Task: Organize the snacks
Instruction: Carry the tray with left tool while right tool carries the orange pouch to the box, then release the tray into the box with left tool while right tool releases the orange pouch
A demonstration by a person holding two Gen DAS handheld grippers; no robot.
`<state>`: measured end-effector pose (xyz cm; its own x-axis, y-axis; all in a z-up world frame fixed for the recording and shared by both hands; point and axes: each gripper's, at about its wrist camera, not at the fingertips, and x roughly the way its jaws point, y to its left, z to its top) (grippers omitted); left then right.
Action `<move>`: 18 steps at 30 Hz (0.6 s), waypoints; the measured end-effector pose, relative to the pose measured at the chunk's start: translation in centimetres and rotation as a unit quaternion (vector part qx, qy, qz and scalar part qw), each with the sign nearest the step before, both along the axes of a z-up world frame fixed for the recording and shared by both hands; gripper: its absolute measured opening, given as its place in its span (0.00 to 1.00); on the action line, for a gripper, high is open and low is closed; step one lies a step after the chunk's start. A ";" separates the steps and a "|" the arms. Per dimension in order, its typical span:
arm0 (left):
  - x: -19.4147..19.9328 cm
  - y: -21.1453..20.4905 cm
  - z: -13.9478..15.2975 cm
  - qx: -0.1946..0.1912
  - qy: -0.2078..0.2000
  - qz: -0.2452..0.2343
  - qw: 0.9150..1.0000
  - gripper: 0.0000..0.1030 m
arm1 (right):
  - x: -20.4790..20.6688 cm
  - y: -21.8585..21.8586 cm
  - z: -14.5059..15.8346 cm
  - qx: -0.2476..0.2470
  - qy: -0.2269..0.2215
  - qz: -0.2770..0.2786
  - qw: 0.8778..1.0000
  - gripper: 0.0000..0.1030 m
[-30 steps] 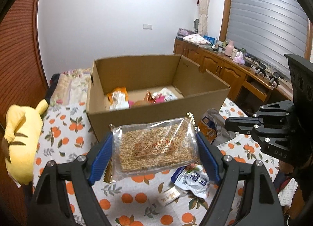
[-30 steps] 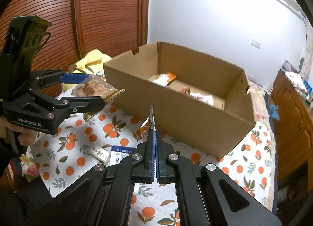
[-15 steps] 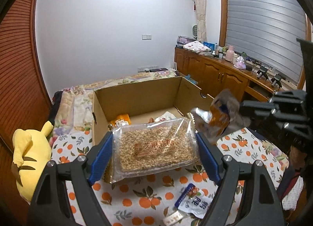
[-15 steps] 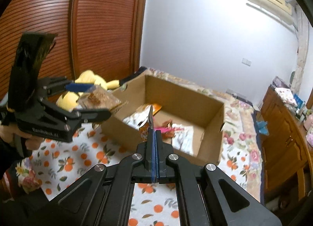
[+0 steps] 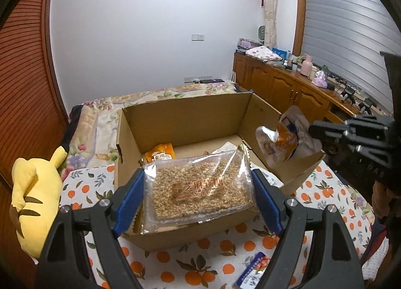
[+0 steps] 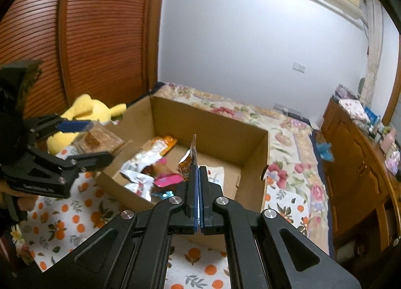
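Cardboard box (image 6: 253, 163) holds loose snack packets (image 6: 140, 163); left jaws clamp sesame candy pack (image 5: 200, 188), right jaws pinch foil pouch (image 5: 283, 138).

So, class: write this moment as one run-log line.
left gripper: shut on sesame candy pack | right gripper: shut on foil pouch | both over cardboard box

The clear sesame-candy packet (image 5: 200, 188) hides part of the brown cardboard box's (image 5: 190, 116) floor. A blue-and-white wrapper (image 5: 253, 272) is cut off by the lower edge, and the small items on the wooden cabinet (image 5: 288, 83) are too small to identify.
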<state>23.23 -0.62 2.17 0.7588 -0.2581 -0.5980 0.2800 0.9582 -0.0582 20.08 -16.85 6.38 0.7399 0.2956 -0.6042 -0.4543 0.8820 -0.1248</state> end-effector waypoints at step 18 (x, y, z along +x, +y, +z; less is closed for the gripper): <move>3.1 -0.8 -1.8 -0.004 0.026 0.026 0.999 0.84 | 2.1 -0.7 -4.4 0.009 0.042 -0.024 0.999 0.00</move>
